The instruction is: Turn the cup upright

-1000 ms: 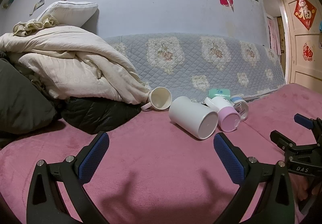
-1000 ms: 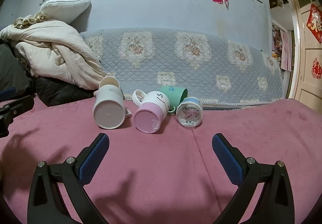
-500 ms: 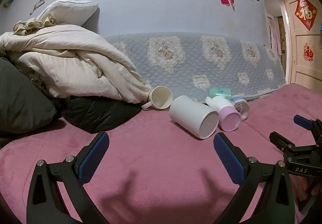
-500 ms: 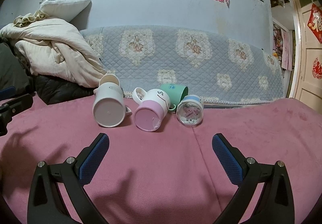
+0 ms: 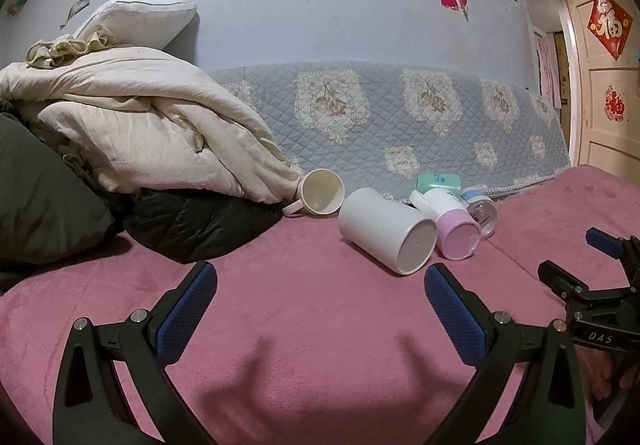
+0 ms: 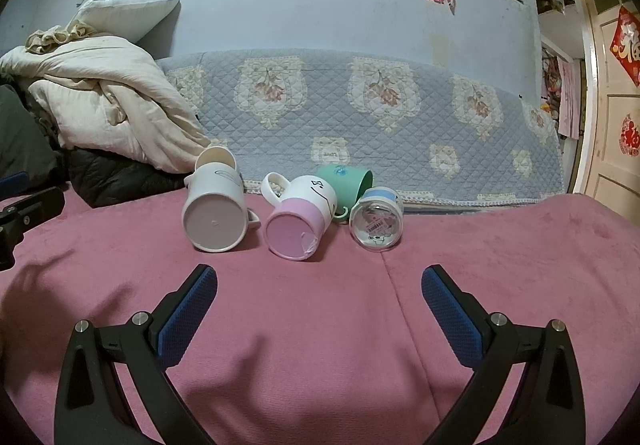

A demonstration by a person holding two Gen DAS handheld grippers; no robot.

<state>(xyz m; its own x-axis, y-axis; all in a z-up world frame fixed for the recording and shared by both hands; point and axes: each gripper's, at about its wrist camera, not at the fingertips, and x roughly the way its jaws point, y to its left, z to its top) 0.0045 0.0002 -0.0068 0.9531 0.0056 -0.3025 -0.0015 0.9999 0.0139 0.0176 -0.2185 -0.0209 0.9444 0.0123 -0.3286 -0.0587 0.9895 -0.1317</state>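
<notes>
Several cups lie on their sides on the pink bed cover [image 6: 320, 325]. A white mug [image 6: 214, 219] [image 5: 386, 231] shows its base. Beside it lie a pink-and-white mug [image 6: 298, 227] [image 5: 456, 231], a green cup [image 6: 348, 185] [image 5: 436, 181] and a clear glass with a blue band [image 6: 376, 221] [image 5: 482, 209]. A small cream cup [image 5: 322, 192] lies further back, its mouth facing the left wrist camera. My left gripper [image 5: 320, 303] is open and empty, short of the white mug. My right gripper [image 6: 320, 303] is open and empty, short of the pink mug.
A heap of cream bedding [image 5: 140, 141] with a pillow [image 5: 140, 23] and a black jacket [image 5: 192, 223] fills the left. A quilted blue cover [image 6: 360, 125] hangs along the wall behind the cups. A door [image 5: 604, 105] stands at the right.
Both grippers have crept slightly forward toward the cups. The cups have not moved.
</notes>
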